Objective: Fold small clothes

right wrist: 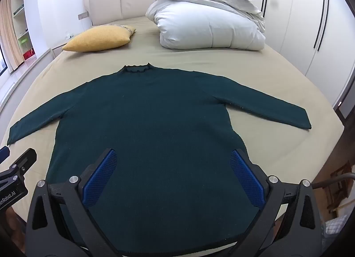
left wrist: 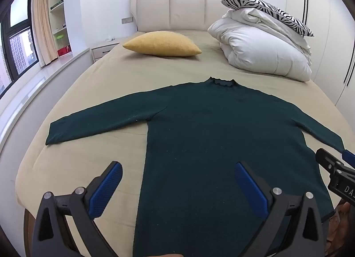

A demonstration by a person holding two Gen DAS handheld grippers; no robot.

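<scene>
Dark green sweater (left wrist: pixel 213 128): long-sleeved, frilled high collar, laid flat on the bed (left wrist: pixel 93 92), which carries a beige sheet. Collar points toward the headboard; hem lies at the near edge of the mattress. Both sleeves are spread outward and angled slightly toward the foot of the bed, each cuff resting on the sheet. No fold is made in it.

Left tool (left wrist: pixel 178 187): blue-padded fingers spread wide, nothing between the pads. It hovers over the sweater's lower left part, angled downward; one finger appears over bare sheet, the other over the knit.

Right tool (right wrist: pixel 173 176): fingers likewise spread wide and empty, hovering over the lower body of the sweater, angled downward. Its tip also shows at the right edge of the left wrist view, close to the sleeve cuff there; whether it touches cannot be told.

Yellow cushion (left wrist: pixel 162 43): on the sheet near the headboard, left of centre, well apart from the sweater.

White duvet (left wrist: pixel 264 50): folded in a bundle at the bed's far right corner.

Zebra-print pillow (left wrist: pixel 266 10): resting on top of the duvet.

Padded cream headboard (left wrist: pixel 177 10): against the white wall.
</scene>
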